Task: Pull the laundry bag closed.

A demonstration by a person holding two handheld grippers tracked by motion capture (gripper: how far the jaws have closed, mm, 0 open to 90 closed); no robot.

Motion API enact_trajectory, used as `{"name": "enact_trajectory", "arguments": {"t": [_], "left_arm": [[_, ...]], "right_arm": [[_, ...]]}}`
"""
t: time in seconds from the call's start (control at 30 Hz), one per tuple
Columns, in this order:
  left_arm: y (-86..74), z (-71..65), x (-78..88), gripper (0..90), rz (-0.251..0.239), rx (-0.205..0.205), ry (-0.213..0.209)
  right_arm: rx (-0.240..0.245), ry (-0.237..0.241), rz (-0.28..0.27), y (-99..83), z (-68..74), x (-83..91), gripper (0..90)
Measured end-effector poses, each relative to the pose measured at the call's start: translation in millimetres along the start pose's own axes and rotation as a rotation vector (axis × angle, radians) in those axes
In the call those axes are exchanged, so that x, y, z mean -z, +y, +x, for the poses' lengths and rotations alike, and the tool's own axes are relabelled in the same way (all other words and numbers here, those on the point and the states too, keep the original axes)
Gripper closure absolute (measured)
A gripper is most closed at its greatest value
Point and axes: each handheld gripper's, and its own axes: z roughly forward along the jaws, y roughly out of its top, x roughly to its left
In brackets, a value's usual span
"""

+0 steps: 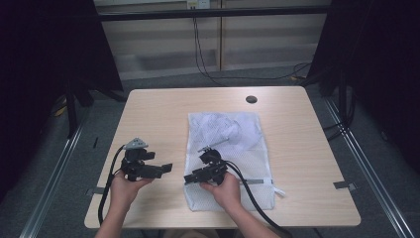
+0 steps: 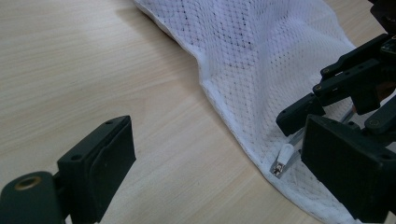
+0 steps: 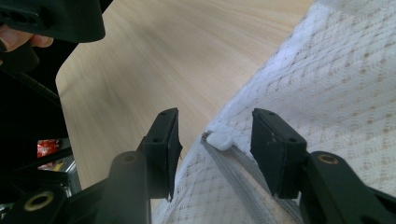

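Wooden table (image 1: 158,106), white mesh bag (image 1: 233,148) — both grippers released, right gripper (image 3: 215,135) straddling zipper pull (image 3: 219,140)

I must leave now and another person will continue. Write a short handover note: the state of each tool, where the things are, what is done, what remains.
Right tool: open, jaws on either side of the white zipper pull, not yet closed on it.
Left tool: open, holding nothing, over bare table just left of the bag edge.
White mesh laundry bag: lies flat in the middle of the table, with something white bunched inside at the far end. Grey zipper runs across the near part; the pull sits at its left end.
Done: right tool lined up on the pull.
Left, probably: grip the pull and slide the zipper; the left tool may need to steady the bag.
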Motion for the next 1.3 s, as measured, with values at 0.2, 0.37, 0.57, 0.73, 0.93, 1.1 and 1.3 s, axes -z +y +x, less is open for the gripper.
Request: {"name": "enact_trajectory", "arguments": {"t": [0.2,0.37,0.57,0.73,0.93,1.1,1.3], "left_arm": [[-0.2,0.0,0.2,9.7,0.002,-0.003,0.005],[-0.2,0.0,0.5,9.7,0.000,0.003,0.006],[-0.8,0.9,0.4,9.7,0.006,0.000,0.013],[-0.9,0.6,0.5,9.8,0.004,0.001,0.013],[-1.0,0.3,0.1,9.8,0.007,0.001,0.013],[-1.0,0.8,0.4,9.9,0.010,0.000,0.013],[-1.3,0.5,-0.4,10.0,0.015,-0.001,0.010]], "right_arm": [[-0.005,0.008,0.018,-0.8,1.2,-2.5,58.9],[-0.001,0.018,0.024,-1.2,1.4,-5.2,59.6],[-0.011,0.033,0.020,-0.7,1.6,-6.0,63.9],[-0.021,0.028,0.028,-0.7,1.2,-6.3,67.2],[-0.026,0.030,0.037,-1.6,2.0,-9.7,69.5],[-0.024,0.029,0.049,-2.2,3.5,-13.2,70.7],[-0.032,0.011,0.055,-2.2,2.7,-15.9,74.9]]}}
